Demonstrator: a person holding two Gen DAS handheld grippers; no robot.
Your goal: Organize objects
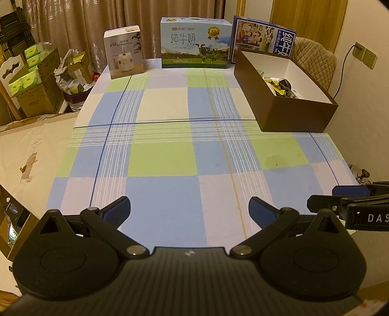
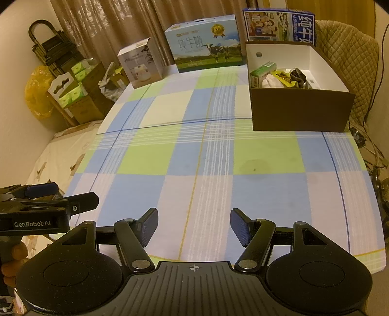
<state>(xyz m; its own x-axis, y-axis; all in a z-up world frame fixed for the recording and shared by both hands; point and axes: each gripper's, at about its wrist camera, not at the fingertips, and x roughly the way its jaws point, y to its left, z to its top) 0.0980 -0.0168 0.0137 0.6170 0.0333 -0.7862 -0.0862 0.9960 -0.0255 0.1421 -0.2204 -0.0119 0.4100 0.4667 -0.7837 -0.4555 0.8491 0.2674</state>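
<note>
My left gripper (image 1: 189, 214) hovers over the near edge of the counter (image 1: 170, 155), jaws spread wide with nothing between them; my right gripper (image 2: 193, 228) beside it is likewise parted and holding nothing. A checked cloth of blue, green and cream covers the counter. At the far right stands the brown storage box (image 2: 301, 111), white inside, with a green carton (image 2: 261, 74) and a jumble of small items in it. Along the back edge stand a humidifier box (image 1: 124, 52) and two milk cartons (image 1: 195, 43). Brown curtains (image 1: 97, 17) hang behind, and a quilted chair (image 2: 350, 60) sits to the right.
</note>
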